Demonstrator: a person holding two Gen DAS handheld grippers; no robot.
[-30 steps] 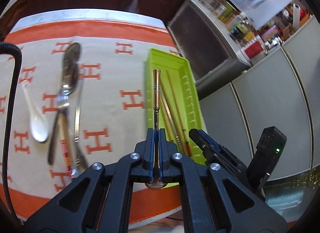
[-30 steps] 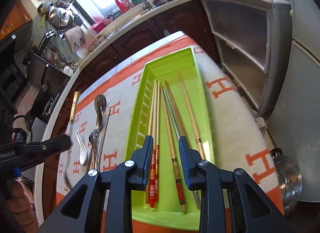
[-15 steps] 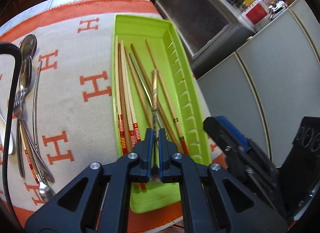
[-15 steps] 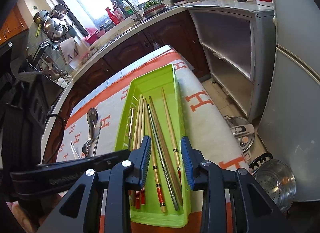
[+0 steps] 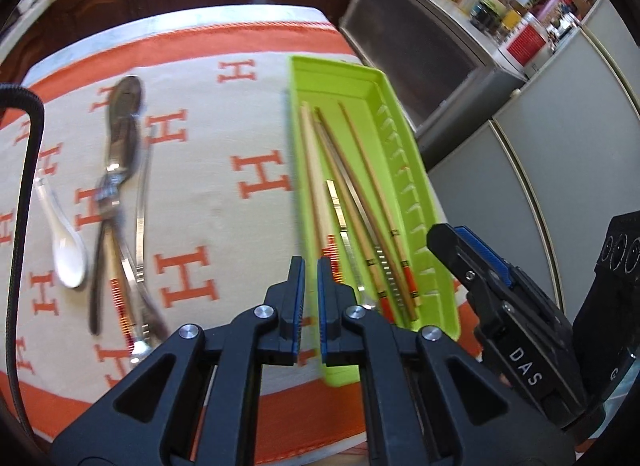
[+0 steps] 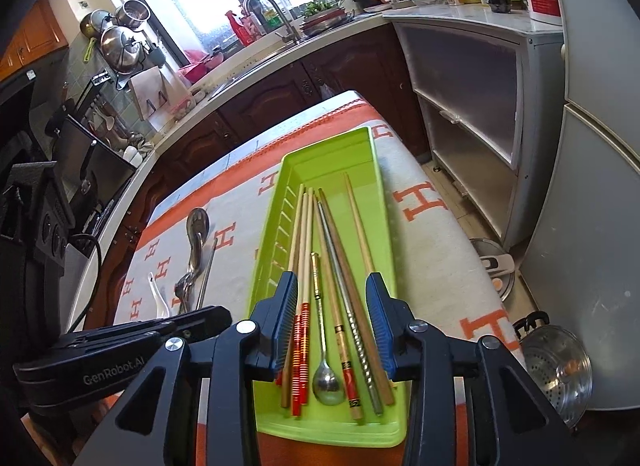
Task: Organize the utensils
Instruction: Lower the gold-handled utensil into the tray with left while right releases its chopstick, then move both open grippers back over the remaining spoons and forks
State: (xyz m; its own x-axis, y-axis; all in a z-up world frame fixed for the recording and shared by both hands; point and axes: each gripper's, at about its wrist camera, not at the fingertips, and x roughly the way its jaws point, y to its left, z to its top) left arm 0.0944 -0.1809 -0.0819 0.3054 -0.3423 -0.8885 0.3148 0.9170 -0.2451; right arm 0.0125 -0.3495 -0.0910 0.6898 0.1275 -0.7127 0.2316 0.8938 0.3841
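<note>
A long-handled metal spoon with a gold-coloured handle [image 6: 320,326] lies in a shallow lime-green plastic tray [image 6: 332,153], its round bowl at the near end and its ribbed handle pointing away. It rests among wooden chopsticks [image 6: 304,250] with red-banded ends and one twisted steel chopstick [image 6: 352,318], all laid lengthwise along the tray floor. The tray's long wall carries a row of moulded ribs.

The tray sits on a cream cloth with orange H motifs and an orange border [image 5: 256,173], spread over the tabletop. Well to the tray's side lie a white ceramic soup spoon [image 5: 66,250] and a loose bundle of steel cutlery [image 5: 120,169], blurred in the left wrist view.

The left hand-held gripper [image 5: 311,266] hovers over the tray's near edge, its blue-padded black fingers a narrow gap apart with nothing between them. The right hand-held gripper [image 6: 331,302] hangs above the tray's near end with fingers spread wide, framing the spoon and chopsticks below without touching them.
</note>
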